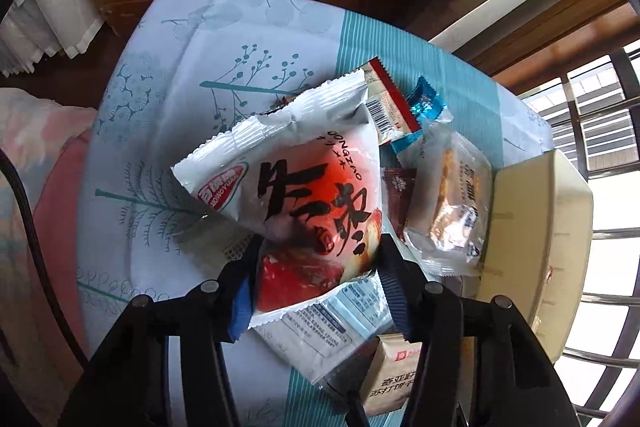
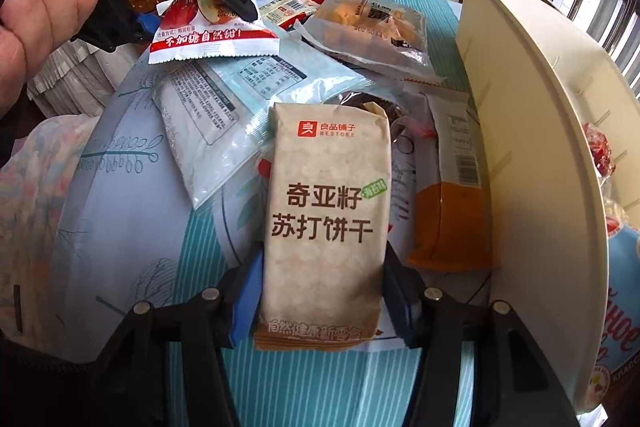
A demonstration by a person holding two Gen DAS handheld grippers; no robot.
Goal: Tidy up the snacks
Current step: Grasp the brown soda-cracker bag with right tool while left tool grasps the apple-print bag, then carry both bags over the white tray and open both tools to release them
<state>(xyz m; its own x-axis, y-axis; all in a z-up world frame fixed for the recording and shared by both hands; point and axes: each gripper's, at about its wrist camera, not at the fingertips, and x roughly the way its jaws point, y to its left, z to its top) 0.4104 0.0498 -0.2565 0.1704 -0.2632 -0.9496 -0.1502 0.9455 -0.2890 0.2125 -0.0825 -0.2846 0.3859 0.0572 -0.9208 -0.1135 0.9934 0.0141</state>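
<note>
The left gripper [image 1: 316, 259] has its fingers pressed on a red-and-white snack pack [image 1: 296, 195]; the right gripper [image 2: 320, 295] clamps a beige cracker pack [image 2: 326, 223]. Right of the fingers, the cream bin [image 2: 532, 163] holds few snacks. Several packets beyond the fingertips remain on the table [image 2: 132, 227], so sorting looks barely begun.

Both wrist views look steeply down, close over the snack pile; shared: the beige cracker packet [image 1: 394, 383] [image 2: 326, 223], the cream bin [image 1: 540, 247] [image 2: 532, 147].

"BESTORE", "良品铺子" and "奇亚籽 苏打饼干" are printed on the beige cracker packet [image 2: 326, 211]; "DONGZAO" is read on the red-and-white pouch [image 1: 304, 183]; "不加糖自然甜!" is shown on its lower red band.
</note>
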